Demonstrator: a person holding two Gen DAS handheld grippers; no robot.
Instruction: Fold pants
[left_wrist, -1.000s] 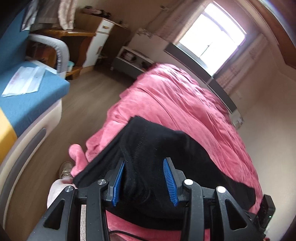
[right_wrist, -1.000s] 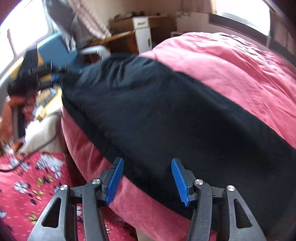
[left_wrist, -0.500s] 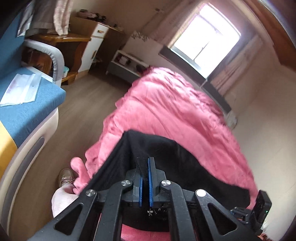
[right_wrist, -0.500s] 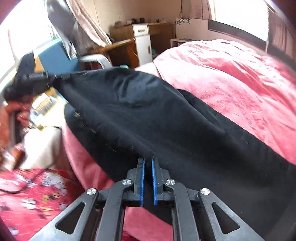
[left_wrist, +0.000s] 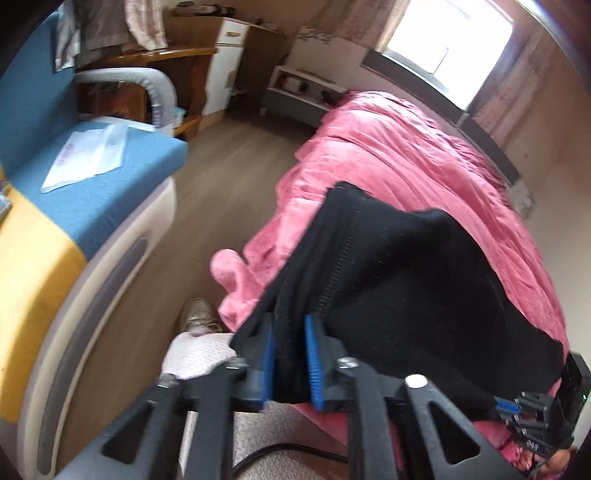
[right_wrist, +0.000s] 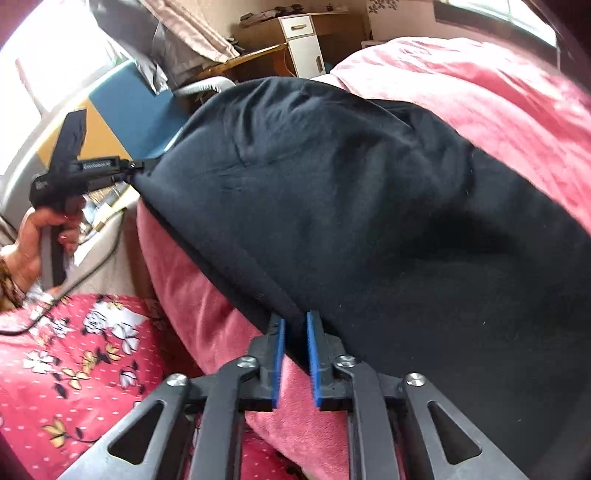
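Note:
Black pants (left_wrist: 399, 280) lie across a pink blanket (left_wrist: 406, 162) on the bed, one end lifted. My left gripper (left_wrist: 289, 338) is shut on a bunched corner of the pants, blue pads pressed against the fabric. In the right wrist view the pants (right_wrist: 369, 192) billow up in a fold. My right gripper (right_wrist: 294, 334) is shut on the near edge of the pants. The left gripper also shows in the right wrist view (right_wrist: 138, 168), pulling the far corner taut. The right gripper shows at the lower right of the left wrist view (left_wrist: 508, 406).
A blue and yellow sofa (left_wrist: 92, 192) with a white plastic sheet (left_wrist: 88, 155) stands left of the bed. Wood floor (left_wrist: 221, 192) runs between them. A shoe (left_wrist: 197, 315) is near the bed's corner. A red floral cloth (right_wrist: 74, 369) lies at the lower left.
Both grippers closed on the pants from open a second ago. Since then they have lifted the edge, and the fabric now billows up over the blanket.

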